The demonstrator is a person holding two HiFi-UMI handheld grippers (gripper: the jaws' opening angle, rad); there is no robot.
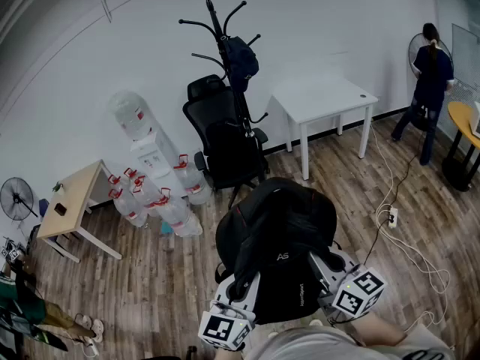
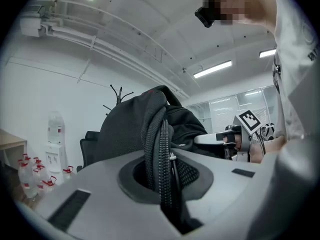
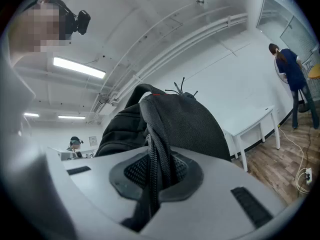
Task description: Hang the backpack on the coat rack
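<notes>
Black backpack [image 1: 279, 235] in both left gripper [image 1: 241, 286] and right gripper [image 1: 322, 267].

White walls [image 1: 322, 21] rise over a wood-plank floor [image 1: 150, 276]; a white desk [image 1: 322, 96] stands against the wall, a black office chair [image 1: 214, 145] beside it; water bottles [image 1: 161, 201] cluster below a dispenser [image 1: 150, 152], a wooden table [image 1: 71, 201] nearby; strip lights [image 2: 212, 69] glow overhead.

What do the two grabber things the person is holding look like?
The left gripper and the right gripper are light grey plastic, with long smooth jaws and dark pads set into them. Each carries a white cube printed with black square markers. The person wears a light-coloured top.
</notes>
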